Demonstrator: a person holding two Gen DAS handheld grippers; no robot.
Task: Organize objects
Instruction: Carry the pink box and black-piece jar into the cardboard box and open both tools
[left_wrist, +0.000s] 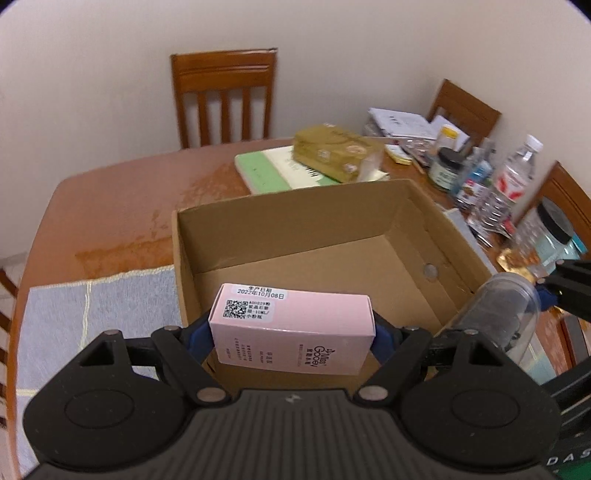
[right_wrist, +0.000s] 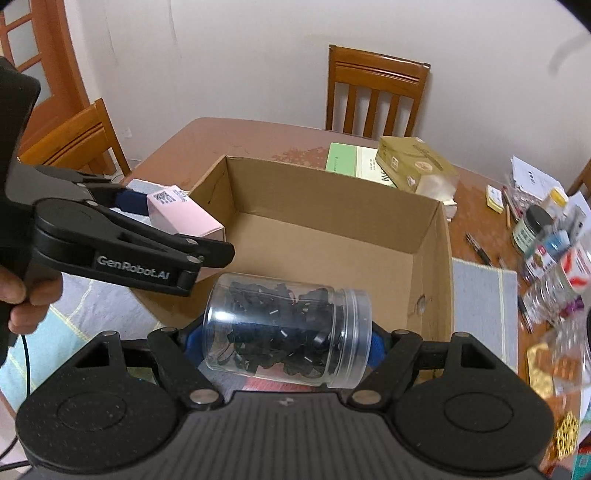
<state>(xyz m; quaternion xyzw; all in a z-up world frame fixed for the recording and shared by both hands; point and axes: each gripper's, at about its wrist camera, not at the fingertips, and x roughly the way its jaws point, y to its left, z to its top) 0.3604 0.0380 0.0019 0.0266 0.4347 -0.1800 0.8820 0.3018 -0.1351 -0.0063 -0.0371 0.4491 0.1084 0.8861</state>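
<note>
left gripper (left_wrist: 293, 334) fingers pinched the pink carton (left_wrist: 291, 328) crosswise, right gripper (right_wrist: 286, 338) fingers pinched the clear jar (right_wrist: 288, 328) lying sideways. both hung over the near wall of the empty cardboard box (left_wrist: 295, 218); interior lay just ahead, below.

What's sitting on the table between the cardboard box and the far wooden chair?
A green book with a gold box on it, in both wrist views.
</note>
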